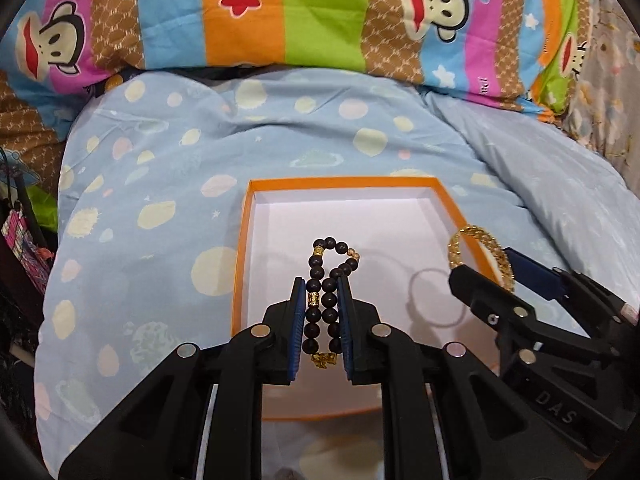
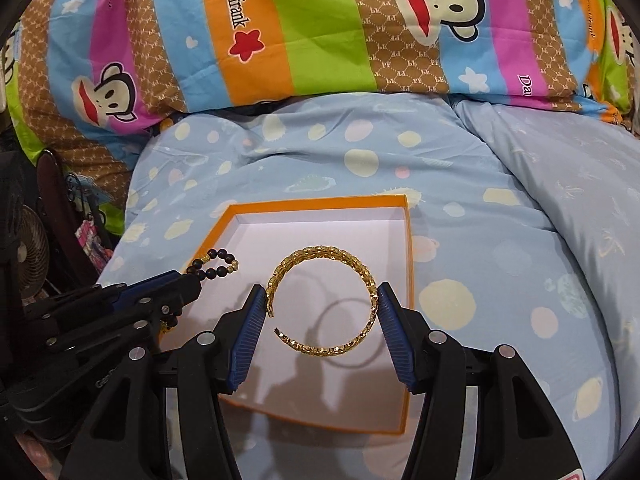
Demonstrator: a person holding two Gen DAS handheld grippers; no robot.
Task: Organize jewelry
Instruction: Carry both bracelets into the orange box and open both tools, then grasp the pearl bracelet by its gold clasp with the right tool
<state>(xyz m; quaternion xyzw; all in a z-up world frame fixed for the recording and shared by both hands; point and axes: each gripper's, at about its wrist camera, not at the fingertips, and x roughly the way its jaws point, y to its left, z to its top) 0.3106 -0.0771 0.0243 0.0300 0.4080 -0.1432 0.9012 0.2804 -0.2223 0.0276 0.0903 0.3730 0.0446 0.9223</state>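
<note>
Two bracelets hang above the orange box (image 1: 240, 248), each pinched in its own claw. The left claw (image 1: 323, 292) is clamped on a dark bead bracelet (image 1: 325, 304) — the strand is folded double between the blue pads (image 1: 297, 332), its loop end sticking out past the fingertips and a small gold charm dangling at the near end, over the box's white floor. The right claw (image 2: 322, 300) grips a gold chain bangle (image 2: 320, 300) across its width, pads pressing on opposite sides; the bangle is an open ring with its gap towards the left pad, and it casts a round shadow onto the floor of the box. Seen from the left wrist, the bangle sits above the box's right wall. The box rests on a pale blue quilt (image 1: 160, 160) with planet spots, and beyond the box lies a striped pillow (image 2: 320, 32) printed with cartoon monkeys — touching the quilt's far edge.
</note>
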